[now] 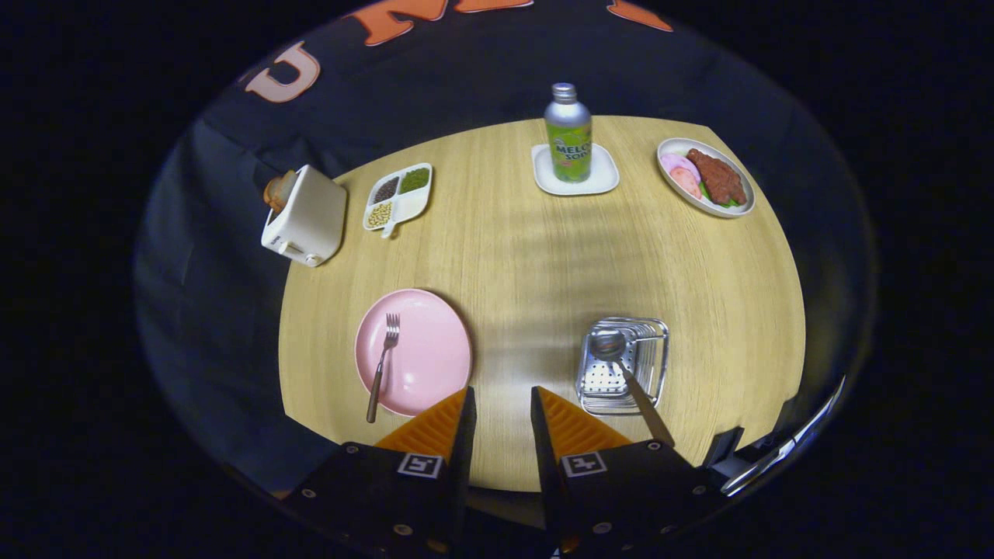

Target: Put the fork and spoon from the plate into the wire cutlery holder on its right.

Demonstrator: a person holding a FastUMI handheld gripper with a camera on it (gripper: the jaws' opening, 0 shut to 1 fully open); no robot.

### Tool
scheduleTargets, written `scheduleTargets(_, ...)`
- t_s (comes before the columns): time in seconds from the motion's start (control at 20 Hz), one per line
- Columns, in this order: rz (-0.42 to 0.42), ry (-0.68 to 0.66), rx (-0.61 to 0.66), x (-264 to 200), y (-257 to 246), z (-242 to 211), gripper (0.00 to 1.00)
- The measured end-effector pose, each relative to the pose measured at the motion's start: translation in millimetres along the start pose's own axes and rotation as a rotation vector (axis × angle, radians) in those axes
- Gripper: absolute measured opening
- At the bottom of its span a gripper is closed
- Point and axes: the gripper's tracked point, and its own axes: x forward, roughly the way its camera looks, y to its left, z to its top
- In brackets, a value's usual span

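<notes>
A pink plate [427, 349] lies on the wooden table just ahead of my left finger. A metal fork [383, 365] rests on its left half, tines pointing away, its handle reaching over the near rim. To the right of the plate stands the wire cutlery holder [656, 353], just beyond my right finger. A spoon [625, 373] lies in the holder, bowl at the far end, handle sticking out over the near edge. My gripper [503, 404] hovers above the table between plate and holder, open, with nothing between its fingers.
At the back of the table stand a green soda bottle [568, 133] on a white square coaster [543, 180], an oval dish of food [705, 180] to its right, a divided snack tray [397, 199] and a white toaster [305, 217] with bread at the left edge.
</notes>
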Motion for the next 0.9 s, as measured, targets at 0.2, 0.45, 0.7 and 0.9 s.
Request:
scheduleTargets(0.2,0.053,-0.122,-0.015,4,47,13,0.64)
scheduleTargets(0.45,0.049,-0.348,-0.018,10,83,50,0.85)
scheduleTargets(0.7,-0.021,-0.592,-0.037,17,101,68,0.87)
scheduleTargets(0.9,-0.086,-0.729,-0.101,18,117,75,0.87)
